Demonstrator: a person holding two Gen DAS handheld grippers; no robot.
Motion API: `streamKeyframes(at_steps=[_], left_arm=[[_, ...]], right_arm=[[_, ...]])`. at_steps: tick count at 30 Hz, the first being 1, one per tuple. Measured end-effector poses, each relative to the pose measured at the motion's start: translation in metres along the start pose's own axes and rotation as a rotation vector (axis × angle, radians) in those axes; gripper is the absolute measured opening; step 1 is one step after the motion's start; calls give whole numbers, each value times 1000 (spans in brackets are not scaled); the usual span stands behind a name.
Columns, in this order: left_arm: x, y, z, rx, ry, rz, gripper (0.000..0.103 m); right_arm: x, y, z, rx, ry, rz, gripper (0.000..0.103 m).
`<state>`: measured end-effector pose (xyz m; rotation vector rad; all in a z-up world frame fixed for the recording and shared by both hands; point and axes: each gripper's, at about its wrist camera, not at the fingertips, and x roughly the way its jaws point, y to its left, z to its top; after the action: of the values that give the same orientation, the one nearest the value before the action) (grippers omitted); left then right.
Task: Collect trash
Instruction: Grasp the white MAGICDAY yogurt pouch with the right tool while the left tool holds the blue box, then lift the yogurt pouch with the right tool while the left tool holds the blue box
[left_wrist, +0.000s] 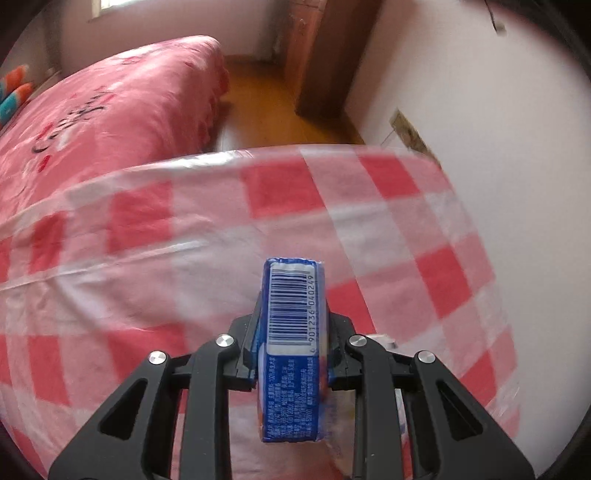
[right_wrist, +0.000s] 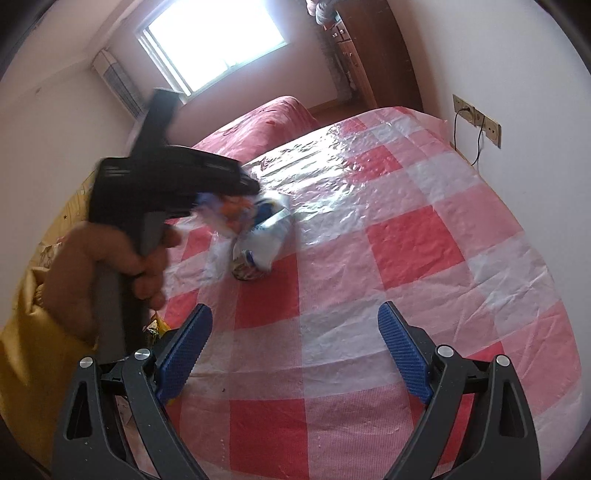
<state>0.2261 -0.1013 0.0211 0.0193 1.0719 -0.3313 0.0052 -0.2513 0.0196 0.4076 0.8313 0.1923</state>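
The left tool (left_wrist: 291, 354) is clamped on a flattened blue carton (left_wrist: 291, 354) — its barcode side faces the left wrist camera, low in the centre of the frame, above the red-and-white checked plastic cloth (left_wrist: 369, 221) that covers the worktop. In the right wrist view the same tool shows blurred at the left, gripped by a hand (right_wrist: 110, 262) in a yellow sleeve (right_wrist: 33, 362), its tip above the cloth. Just beside that tip, near the middle of the frame, a crumpled white-and-blue wrapper (right_wrist: 266, 236) lies on the cloth. The right tool (right_wrist: 295, 347) stands wide with nothing between its blue pads (right_wrist: 402, 354), low in the frame and well apart from the wrapper. A pink bed (left_wrist: 110, 110) lies beyond the worktop — upper left in the left wrist view.
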Motion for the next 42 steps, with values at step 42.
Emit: streamKeyframes(at_steps=[42], left_arm=[[-57, -18, -105, 111, 85, -338, 26]], right_arm=[[15, 23, -8, -252, 70, -153, 55]])
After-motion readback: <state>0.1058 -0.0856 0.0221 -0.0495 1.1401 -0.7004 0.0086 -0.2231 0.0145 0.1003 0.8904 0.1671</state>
